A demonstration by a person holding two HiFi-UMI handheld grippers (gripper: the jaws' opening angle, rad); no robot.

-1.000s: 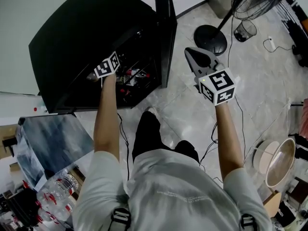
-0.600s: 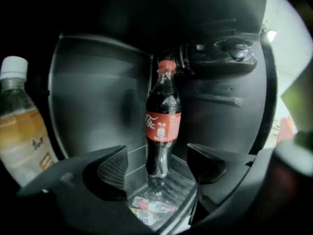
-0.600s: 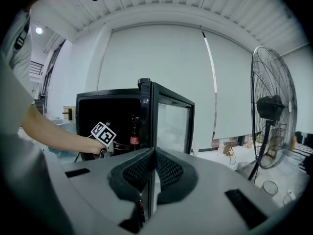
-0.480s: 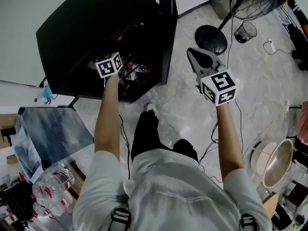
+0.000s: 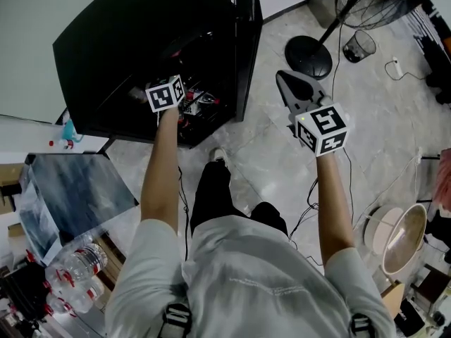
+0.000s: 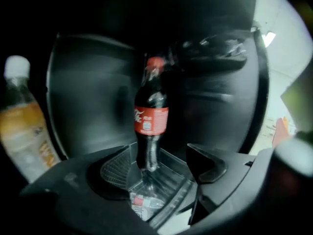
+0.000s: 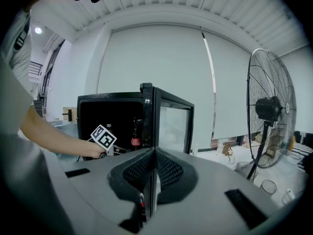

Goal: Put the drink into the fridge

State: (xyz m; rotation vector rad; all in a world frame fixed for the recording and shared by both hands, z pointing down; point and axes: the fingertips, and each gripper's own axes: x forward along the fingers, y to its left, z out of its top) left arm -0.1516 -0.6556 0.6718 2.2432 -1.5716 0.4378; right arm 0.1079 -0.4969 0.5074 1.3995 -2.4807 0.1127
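A cola bottle (image 6: 151,120) with a red cap and red label stands upright on a clear shelf inside the black fridge (image 5: 134,41). My left gripper (image 6: 159,164) is open just in front of it, its pads on either side of the bottle's base without touching. Its marker cube (image 5: 165,93) sits at the fridge opening in the head view. The right gripper view also shows the cola bottle (image 7: 135,133) inside the fridge. My right gripper (image 5: 283,76) is shut on nothing, held in the air right of the open fridge door (image 5: 245,41).
An orange drink bottle (image 6: 24,126) stands at the left inside the fridge. A standing fan's base (image 5: 308,56) and a small bin (image 5: 359,44) are on the floor to the right. Water bottles (image 5: 77,273) lie at lower left, a bowl (image 5: 405,238) at lower right.
My left gripper's cube has shifted a little right and back at the fridge opening. The right gripper has hardly moved.
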